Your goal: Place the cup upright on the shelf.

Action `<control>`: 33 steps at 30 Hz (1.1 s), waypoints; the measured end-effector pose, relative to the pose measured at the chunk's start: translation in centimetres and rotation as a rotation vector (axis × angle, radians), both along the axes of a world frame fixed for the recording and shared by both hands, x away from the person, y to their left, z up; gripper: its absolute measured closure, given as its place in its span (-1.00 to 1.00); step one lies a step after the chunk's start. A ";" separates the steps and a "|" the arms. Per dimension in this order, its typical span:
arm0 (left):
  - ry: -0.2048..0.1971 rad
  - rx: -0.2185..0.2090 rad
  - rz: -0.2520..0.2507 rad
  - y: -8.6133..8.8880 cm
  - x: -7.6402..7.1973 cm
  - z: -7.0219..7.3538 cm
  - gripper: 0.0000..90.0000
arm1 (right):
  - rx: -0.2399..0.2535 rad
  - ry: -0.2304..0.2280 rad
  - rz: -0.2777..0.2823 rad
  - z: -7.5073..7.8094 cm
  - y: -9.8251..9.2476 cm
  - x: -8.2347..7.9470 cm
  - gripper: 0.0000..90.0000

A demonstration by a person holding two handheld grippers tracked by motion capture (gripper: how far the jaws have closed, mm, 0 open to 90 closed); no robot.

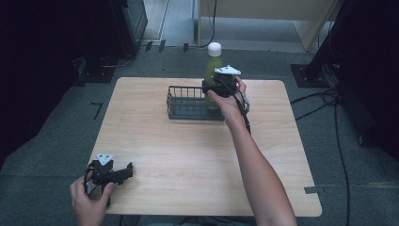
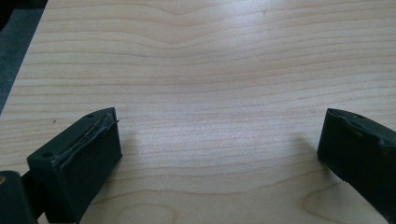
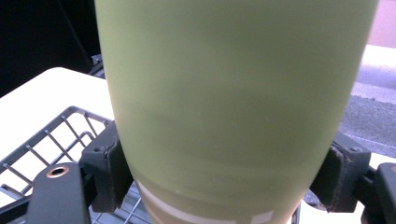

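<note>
A green bottle point(image 1: 212, 67) with a white cap stands upright in the right end of a dark wire basket point(image 1: 184, 103) at the table's far middle. My right gripper point(image 1: 220, 86) is shut on the bottle's body; in the right gripper view both black pads point(image 3: 108, 170) press against the green bottle point(image 3: 233, 107), with the wire basket point(image 3: 42, 144) below. My left gripper point(image 1: 123, 173) rests at the near left corner of the table, open. In the left gripper view its pads point(image 2: 81, 161) stand wide apart over bare wood with nothing between them.
The light wooden table point(image 1: 188, 155) stands on grey carpet. Cables point(image 1: 324, 101) run across the floor at the right, and dark equipment stands at the far left and right. A black cable trails from the right gripper along the forearm.
</note>
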State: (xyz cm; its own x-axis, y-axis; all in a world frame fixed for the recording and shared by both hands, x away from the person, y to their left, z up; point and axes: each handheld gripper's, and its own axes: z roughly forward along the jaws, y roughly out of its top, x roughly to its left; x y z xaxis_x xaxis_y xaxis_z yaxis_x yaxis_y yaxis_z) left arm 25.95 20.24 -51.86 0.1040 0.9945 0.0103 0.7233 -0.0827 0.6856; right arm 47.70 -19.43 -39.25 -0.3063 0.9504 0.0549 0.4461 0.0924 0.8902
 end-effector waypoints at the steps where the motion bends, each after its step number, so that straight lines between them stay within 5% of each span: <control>1: 0.000 0.000 0.000 0.0 0.0 0.0 -1.00 | 0.000 -0.001 -0.001 -0.1 0.0 0.0 -0.55; 14: -0.001 -0.001 0.001 0.0 0.0 0.0 -1.00 | 0.036 -0.025 -0.024 -1.0 -0.6 -0.9 -0.56; 25: -0.002 -0.001 0.002 0.0 0.0 0.0 -1.00 | 0.009 -0.026 -0.004 -1.0 -0.7 -1.5 -0.56; 33: -0.002 -0.001 0.002 0.0 0.0 0.0 -1.00 | 0.038 0.016 0.028 -0.5 -1.3 -2.3 -0.99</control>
